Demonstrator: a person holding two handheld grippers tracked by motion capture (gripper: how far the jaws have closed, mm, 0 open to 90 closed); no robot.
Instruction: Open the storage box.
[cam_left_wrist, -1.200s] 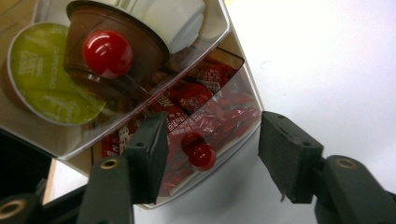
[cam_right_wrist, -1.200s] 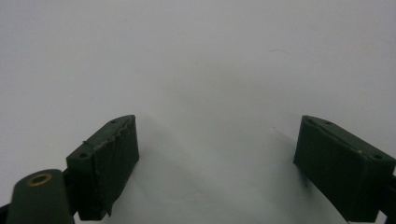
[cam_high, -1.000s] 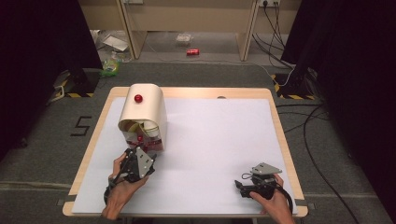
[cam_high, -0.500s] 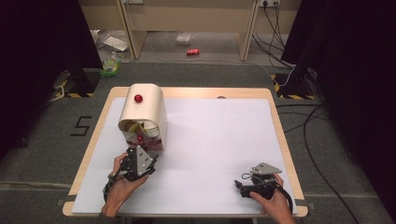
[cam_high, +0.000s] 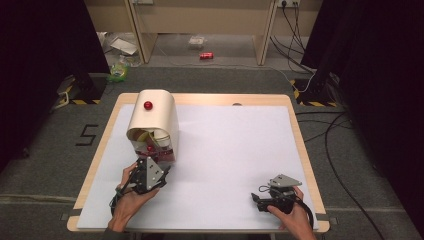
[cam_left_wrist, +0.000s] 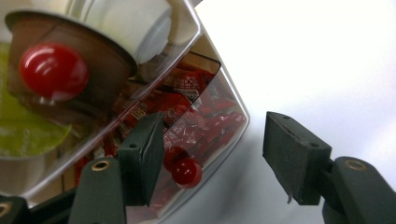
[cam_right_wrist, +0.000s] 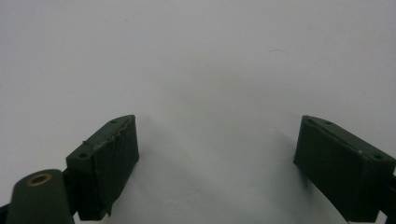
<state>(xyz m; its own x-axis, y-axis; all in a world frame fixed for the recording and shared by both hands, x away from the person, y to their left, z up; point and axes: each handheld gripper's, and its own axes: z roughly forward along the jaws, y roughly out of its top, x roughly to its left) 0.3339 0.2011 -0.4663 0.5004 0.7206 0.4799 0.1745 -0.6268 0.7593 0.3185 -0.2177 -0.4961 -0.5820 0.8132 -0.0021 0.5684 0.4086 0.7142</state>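
Here the left gripper (cam_high: 159, 176) sits at the front of the cream box (cam_high: 152, 122), a domed dispenser with a red knob (cam_high: 148, 105) on top that stands near the far left of the white table (cam_high: 235, 150). The box's open front faces the person, which is why the left hand (cam_high: 131, 197) comes at it from the near side, low and almost level with the tabletop.

In the left gripper view the jaws stand moderately apart with nothing pressed between them. They straddle a small red knob (cam_left_wrist: 187, 171) on the clear drawer (cam_left_wrist: 205, 130) at the bottom of the box; the left pad (cam_left_wrist: 142, 156) lies just beside that knob, while the right pad (cam_left_wrist: 294, 156) hangs over bare table, well clear of the drawer's corner. My reading is that the gripper is lined up to close on this knob and pull the drawer out, since the red sachets (cam_left_wrist: 187, 109) lie behind its clear wall. Above the drawer sits a brown capsule (cam_left_wrist: 70, 74) with another red ball on it.

The right gripper (cam_high: 260, 200) rests on the table near the front right corner, well apart from the box. Its jaws are wide and hold nothing, with plain white surface between them. It looks parked, keeping out of the way.
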